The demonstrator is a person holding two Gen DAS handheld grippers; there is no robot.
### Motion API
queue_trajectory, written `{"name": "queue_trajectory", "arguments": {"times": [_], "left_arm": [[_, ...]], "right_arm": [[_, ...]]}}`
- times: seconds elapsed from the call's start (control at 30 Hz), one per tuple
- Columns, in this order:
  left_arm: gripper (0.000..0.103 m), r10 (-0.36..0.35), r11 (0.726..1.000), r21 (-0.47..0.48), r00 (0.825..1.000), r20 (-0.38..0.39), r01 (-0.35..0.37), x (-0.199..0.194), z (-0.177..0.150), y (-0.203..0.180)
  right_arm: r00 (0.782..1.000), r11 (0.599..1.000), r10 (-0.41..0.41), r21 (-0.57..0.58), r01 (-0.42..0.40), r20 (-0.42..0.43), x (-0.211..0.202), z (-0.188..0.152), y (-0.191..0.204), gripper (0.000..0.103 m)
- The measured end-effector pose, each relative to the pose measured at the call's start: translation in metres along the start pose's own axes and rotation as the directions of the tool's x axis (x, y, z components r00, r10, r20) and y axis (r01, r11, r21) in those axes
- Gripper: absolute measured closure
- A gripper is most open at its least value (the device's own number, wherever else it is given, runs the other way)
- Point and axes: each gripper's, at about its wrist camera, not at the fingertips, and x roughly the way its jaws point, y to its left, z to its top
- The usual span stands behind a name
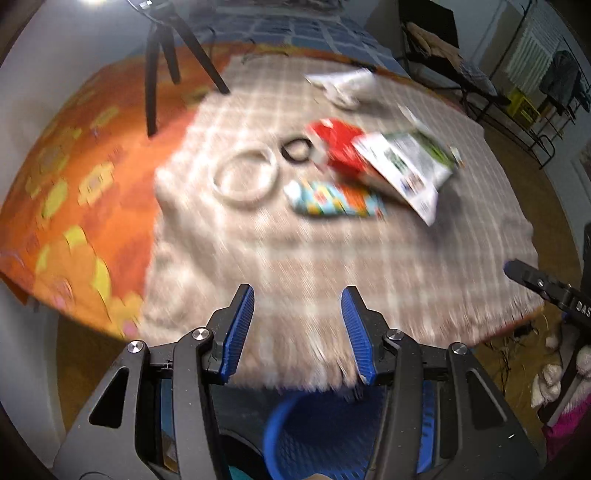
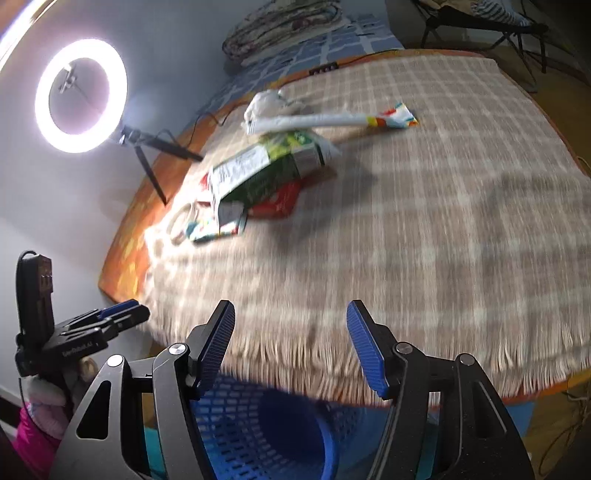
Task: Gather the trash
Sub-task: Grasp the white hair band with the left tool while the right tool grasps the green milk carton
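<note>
Trash lies in a blurred heap on the checked blanket point(image 1: 295, 251): a green and white carton point(image 1: 406, 166) point(image 2: 266, 166) over a red packet point(image 1: 336, 144) point(image 2: 280, 201), and a colourful wrapper point(image 1: 332, 201) point(image 2: 214, 227). Farther back are crumpled white paper point(image 2: 269, 101) and a long white wrapper point(image 2: 325, 120). A white ring point(image 1: 243, 177) and a black ring point(image 1: 295, 149) lie left of the heap. My left gripper point(image 1: 297, 295) and right gripper point(image 2: 291, 310) both stand open and empty above the blanket's fringed edge. A blue mesh basket point(image 1: 321, 432) point(image 2: 266, 424) is just below them.
A lit ring light point(image 2: 81, 96) on a black tripod point(image 1: 162, 55) stands at the far left, on the orange bedspread point(image 1: 74, 184). A folded quilt point(image 2: 280, 26) and a power strip point(image 2: 325, 69) lie at the back. A folding chair point(image 2: 480, 18) and a rack point(image 1: 535, 92) stand beyond.
</note>
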Motion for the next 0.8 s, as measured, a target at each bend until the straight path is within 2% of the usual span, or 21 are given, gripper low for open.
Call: {"name": "queue_trajectory", "arguments": {"times": [0.17,0.33,0.43,0.53,0.63,0.73,0.8], "left_arm": [[0.053,0.034,0.999,-0.007,0.999,0.017,-0.034,0.016,0.040,0.020],[0.053,0.054,0.998,-0.018,0.999,0.003,-0.054,0.037,0.065,0.038],[0.053,0.044,0.998,-0.034,0.999,-0.019,-0.045,0.053,0.075,0.046],[0.063,0.037,0.998,-0.054,0.999,-0.038,-0.039,0.066,0.080,0.053],[0.064,0.028,0.998,-0.060,0.998,-0.048,-0.031,0.076,0.082,0.056],[0.065,0.027,0.998,-0.050,0.998,-0.056,-0.030,0.083,0.085,0.056],[0.069,0.032,0.998,-0.046,0.998,-0.059,-0.035,0.088,0.087,0.056]], "right_arm": [[0.999,0.999,0.033,0.037,-0.034,0.035,0.006,0.023,-0.004,0.041],[0.997,0.997,0.049,0.051,-0.052,0.065,0.018,0.043,-0.007,0.041],[0.996,0.996,0.056,0.066,-0.060,0.070,0.027,0.053,-0.010,0.041],[0.994,0.990,0.079,0.112,-0.087,0.072,0.039,0.062,-0.018,0.041],[0.991,0.979,0.112,0.160,-0.123,0.079,0.049,0.069,-0.024,0.041],[0.984,0.961,0.149,0.222,-0.167,0.093,0.061,0.077,-0.032,0.041],[0.981,0.947,0.164,0.262,-0.186,0.102,0.069,0.082,-0.036,0.041]]}}
